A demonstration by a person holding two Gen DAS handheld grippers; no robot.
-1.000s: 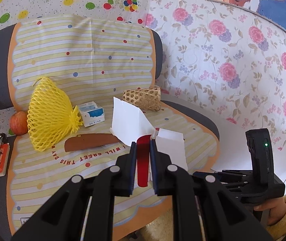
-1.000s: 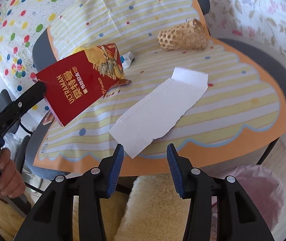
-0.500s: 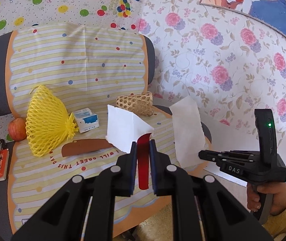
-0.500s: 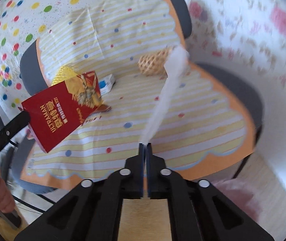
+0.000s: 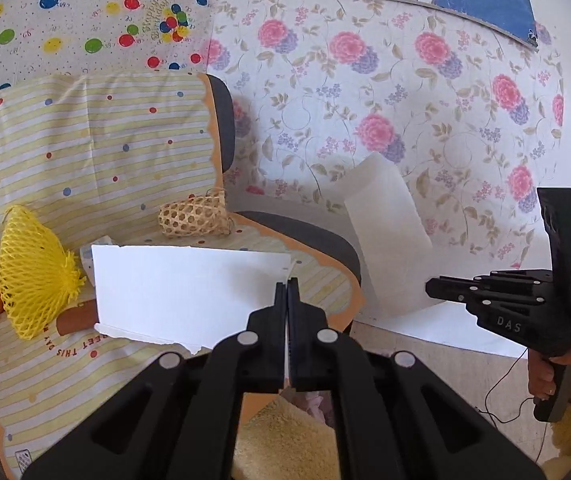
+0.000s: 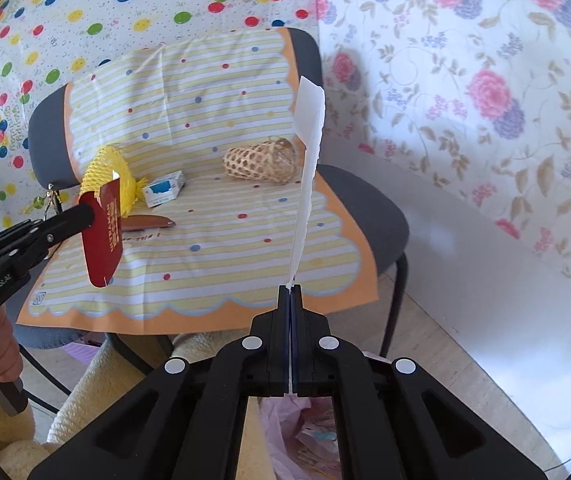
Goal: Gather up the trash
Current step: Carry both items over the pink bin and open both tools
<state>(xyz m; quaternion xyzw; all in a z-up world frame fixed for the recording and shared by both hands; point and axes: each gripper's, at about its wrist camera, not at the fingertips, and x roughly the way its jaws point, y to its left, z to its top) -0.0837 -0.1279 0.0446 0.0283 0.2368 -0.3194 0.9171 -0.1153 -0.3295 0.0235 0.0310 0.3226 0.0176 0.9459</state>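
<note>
Left gripper (image 5: 287,286) clamped on flat red-and-white snack packet (image 6: 103,236), held above striped cloth-covered chair (image 6: 213,236); right gripper (image 6: 290,289) pinching torn white paper strip (image 6: 308,152), lifted off seat. Jaws just closed further.

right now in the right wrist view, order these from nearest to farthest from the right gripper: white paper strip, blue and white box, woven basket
1. white paper strip: pinched in the right gripper, rising straight ahead.
2. blue and white box: on the chair cover, left of centre, mid-seat.
3. woven basket: lying on its side at the seat's back, just left of the strip.
</note>
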